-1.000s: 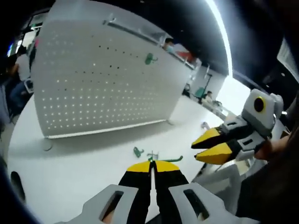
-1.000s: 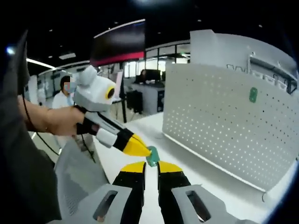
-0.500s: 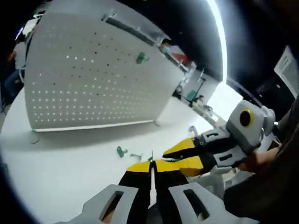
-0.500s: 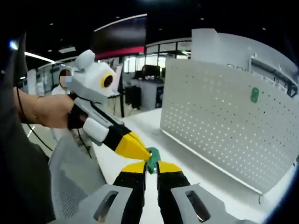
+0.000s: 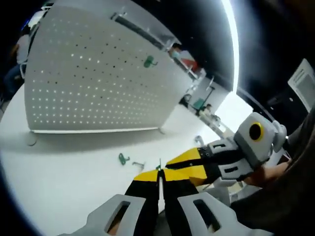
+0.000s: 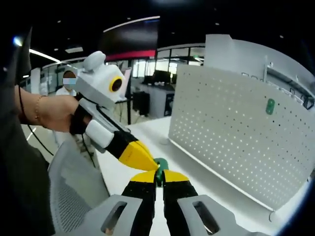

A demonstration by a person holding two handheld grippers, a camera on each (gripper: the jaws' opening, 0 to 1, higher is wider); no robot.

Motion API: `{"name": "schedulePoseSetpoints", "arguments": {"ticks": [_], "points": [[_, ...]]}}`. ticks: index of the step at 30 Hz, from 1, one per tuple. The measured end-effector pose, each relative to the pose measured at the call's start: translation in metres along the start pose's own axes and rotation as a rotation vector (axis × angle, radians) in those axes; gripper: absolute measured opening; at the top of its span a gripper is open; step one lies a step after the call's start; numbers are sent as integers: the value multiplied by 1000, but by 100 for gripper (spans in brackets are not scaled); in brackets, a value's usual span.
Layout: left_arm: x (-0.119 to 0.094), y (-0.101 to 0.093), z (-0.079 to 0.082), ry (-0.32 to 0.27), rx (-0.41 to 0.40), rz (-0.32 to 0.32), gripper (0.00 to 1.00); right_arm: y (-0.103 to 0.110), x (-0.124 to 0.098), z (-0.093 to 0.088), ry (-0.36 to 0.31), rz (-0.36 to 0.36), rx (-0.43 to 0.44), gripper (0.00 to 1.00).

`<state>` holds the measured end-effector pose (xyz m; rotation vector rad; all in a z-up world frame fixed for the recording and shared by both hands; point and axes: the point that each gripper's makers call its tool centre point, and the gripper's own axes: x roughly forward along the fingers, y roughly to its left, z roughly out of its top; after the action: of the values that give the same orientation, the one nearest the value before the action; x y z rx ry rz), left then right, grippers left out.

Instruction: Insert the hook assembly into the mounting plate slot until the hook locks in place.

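Both grippers meet tip to tip above the white table (image 5: 74, 191): the right gripper (image 6: 158, 175) has its jaws pinched on a small green hook assembly (image 6: 160, 166), and the left gripper (image 5: 159, 174) has its jaws pressed together, a thin green sliver of the same piece poking out at its tips, with the other gripper's yellow jaws touching them. Further out on the table lie a loose green hook (image 5: 121, 158) and a small metal pin (image 5: 139, 164) beside it. Behind stands the white perforated mounting plate (image 5: 98, 83), upright, with one green hook (image 5: 148, 61) already hung near its top, and a person (image 6: 66, 91) stands far back in the room.
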<state>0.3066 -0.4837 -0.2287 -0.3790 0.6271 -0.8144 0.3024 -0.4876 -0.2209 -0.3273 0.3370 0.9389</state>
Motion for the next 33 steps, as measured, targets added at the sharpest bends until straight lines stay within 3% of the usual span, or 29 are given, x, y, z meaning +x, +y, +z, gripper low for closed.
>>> {"name": "schedulePoseSetpoints", "arguments": {"ticks": [12, 18, 33], "points": [[-3, -2, 1, -13, -17, -19, 1, 1, -1, 2, -8, 10, 61, 0], [-3, -1, 1, -19, -15, -3, 1, 2, 0, 3, 1, -5, 8, 1], [-5, -4, 3, -36, -14, -8, 1, 3, 0, -2, 10, -10, -9, 1]]}}
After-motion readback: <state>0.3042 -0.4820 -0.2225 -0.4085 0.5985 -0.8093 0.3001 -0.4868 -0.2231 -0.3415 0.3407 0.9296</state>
